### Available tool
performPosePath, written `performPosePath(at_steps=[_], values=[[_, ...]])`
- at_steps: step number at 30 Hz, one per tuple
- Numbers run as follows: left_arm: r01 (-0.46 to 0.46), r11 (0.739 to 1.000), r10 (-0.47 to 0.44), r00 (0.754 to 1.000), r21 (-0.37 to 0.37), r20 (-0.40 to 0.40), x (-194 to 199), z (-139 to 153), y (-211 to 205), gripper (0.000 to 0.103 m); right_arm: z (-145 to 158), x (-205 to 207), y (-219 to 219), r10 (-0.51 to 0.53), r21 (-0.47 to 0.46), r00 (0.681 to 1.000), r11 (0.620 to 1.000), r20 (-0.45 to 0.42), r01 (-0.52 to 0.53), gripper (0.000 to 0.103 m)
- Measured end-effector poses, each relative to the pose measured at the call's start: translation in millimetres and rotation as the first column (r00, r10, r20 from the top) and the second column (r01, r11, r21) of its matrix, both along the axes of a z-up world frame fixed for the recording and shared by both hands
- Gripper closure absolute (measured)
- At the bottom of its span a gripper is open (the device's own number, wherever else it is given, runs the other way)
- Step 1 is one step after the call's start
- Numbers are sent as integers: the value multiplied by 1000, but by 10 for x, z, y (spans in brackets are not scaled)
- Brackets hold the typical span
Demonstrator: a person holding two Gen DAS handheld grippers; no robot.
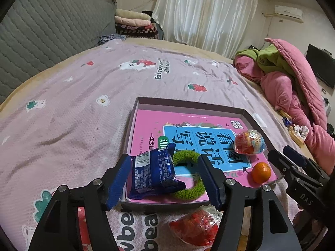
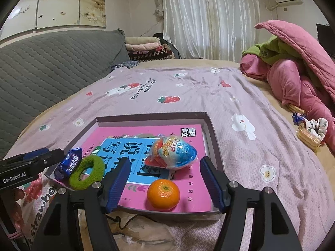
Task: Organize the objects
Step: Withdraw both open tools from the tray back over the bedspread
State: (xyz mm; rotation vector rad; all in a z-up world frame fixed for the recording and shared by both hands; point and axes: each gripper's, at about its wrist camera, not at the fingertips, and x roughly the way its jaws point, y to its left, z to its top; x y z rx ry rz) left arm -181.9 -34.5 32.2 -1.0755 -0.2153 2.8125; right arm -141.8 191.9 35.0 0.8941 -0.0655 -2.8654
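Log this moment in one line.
left gripper: open over blue snack packet | right gripper: open over orange | both in tray

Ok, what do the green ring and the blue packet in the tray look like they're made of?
The green ring looks like fuzzy fabric, likely terry or chenille over elastic: matte, nubby pile, soft outline. The blue packet looks like glossy plastic or foil film: shiny creases, crimped ends, printed barcode. The tray itself seems to be matte cardboard.
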Motion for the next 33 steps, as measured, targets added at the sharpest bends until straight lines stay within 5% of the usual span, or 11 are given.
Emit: performPosePath(at_steps=[33], values=[[13, 999, -15, 998, -33, -60, 407, 203, -7, 35, 224, 443, 44, 58, 18, 992, 998, -109, -56, 31]])
